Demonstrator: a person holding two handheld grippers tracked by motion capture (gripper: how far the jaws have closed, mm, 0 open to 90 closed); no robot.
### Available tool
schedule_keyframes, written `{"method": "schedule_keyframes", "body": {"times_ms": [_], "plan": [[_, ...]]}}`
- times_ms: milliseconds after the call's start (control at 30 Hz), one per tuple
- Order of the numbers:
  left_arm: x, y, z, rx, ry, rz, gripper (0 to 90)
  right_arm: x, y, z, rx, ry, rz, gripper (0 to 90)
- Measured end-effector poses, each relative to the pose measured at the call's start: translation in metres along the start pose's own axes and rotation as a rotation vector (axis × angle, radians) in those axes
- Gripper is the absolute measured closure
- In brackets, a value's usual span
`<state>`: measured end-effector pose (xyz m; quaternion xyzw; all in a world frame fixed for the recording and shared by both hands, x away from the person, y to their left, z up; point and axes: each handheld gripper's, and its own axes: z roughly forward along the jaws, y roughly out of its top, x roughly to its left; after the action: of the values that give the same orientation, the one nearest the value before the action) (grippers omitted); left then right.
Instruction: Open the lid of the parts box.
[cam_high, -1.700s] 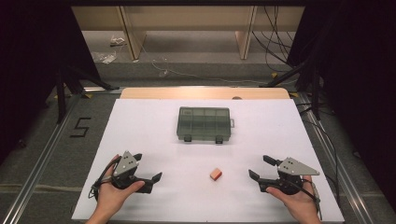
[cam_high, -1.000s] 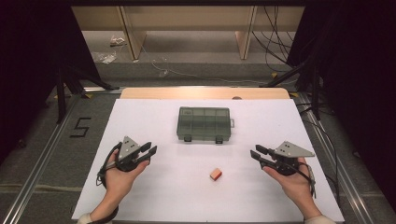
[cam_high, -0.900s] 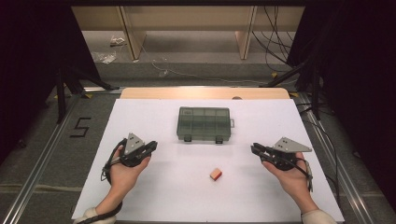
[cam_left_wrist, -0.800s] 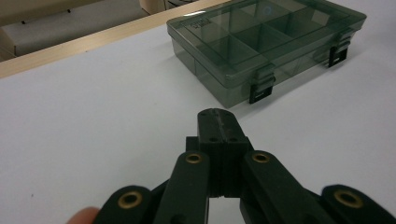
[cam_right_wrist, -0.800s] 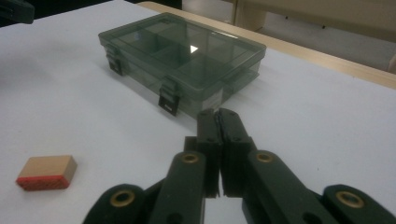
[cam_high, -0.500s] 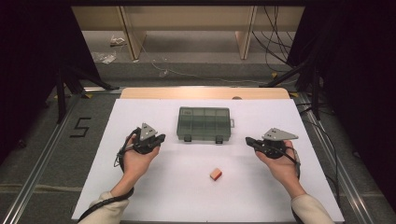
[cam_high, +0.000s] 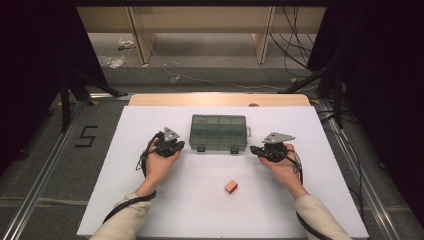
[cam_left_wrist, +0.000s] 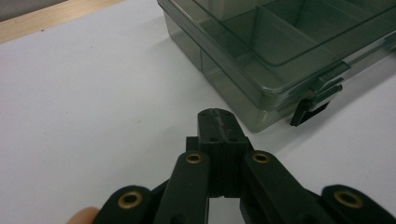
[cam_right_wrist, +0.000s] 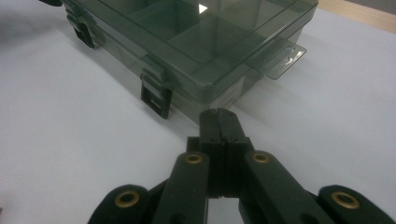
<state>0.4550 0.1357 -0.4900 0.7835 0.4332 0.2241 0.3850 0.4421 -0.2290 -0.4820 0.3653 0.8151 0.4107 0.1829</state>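
A smoky clear compartment box (cam_high: 218, 132) lies shut on the white table, its two dark latches facing the person. My left gripper (cam_high: 178, 146) sits just off the box's front left corner, jaws pressed together on nothing. In the left gripper view its tip (cam_left_wrist: 218, 115) nearly reaches the box wall (cam_left_wrist: 224, 84), near the left latch (cam_left_wrist: 314, 100). My right gripper (cam_high: 253, 149) mirrors it at the front right corner, also shut and empty. The right gripper view puts its tip (cam_right_wrist: 219, 114) close to the box (cam_right_wrist: 205, 42) beside the right latch (cam_right_wrist: 155, 95).
A small orange block (cam_high: 231, 186) lies on the white sheet (cam_high: 140, 190) between the forearms, nearer the person. A wooden strip (cam_high: 165, 99) borders the table's far edge. Dark frame legs and cables stand on the floor beyond.
Both hands have moved forward from the table's near edge and inward, bringing the shut grippers up to the box's two front corners. The box and the orange block stayed put.
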Motion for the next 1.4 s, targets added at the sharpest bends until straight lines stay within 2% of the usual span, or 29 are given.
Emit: {"method": "schedule_keyframes", "body": {"times_ms": [200, 567, 733, 1400], "plan": [[0.000, 0.000, 0.003, 0.001, -0.006, 0.002, 89.6, -0.001, 0.001, 0.008, 0.013, 0.007, 0.006, 90.0], [-0.006, 0.004, 0.005, -0.008, -0.023, 0.038, 89.6, -0.001, 0.003, 0.012, 0.016, 0.006, 0.010, 90.0], [-0.008, 0.006, 0.004, -0.007, -0.021, 0.069, 89.6, 0.000, 0.004, 0.011, 0.016, 0.007, 0.003, 90.0], [-0.008, 0.006, 0.002, -0.001, -0.018, 0.093, 89.6, 0.007, 0.005, 0.011, 0.003, 0.031, -0.015, 90.0]]}}
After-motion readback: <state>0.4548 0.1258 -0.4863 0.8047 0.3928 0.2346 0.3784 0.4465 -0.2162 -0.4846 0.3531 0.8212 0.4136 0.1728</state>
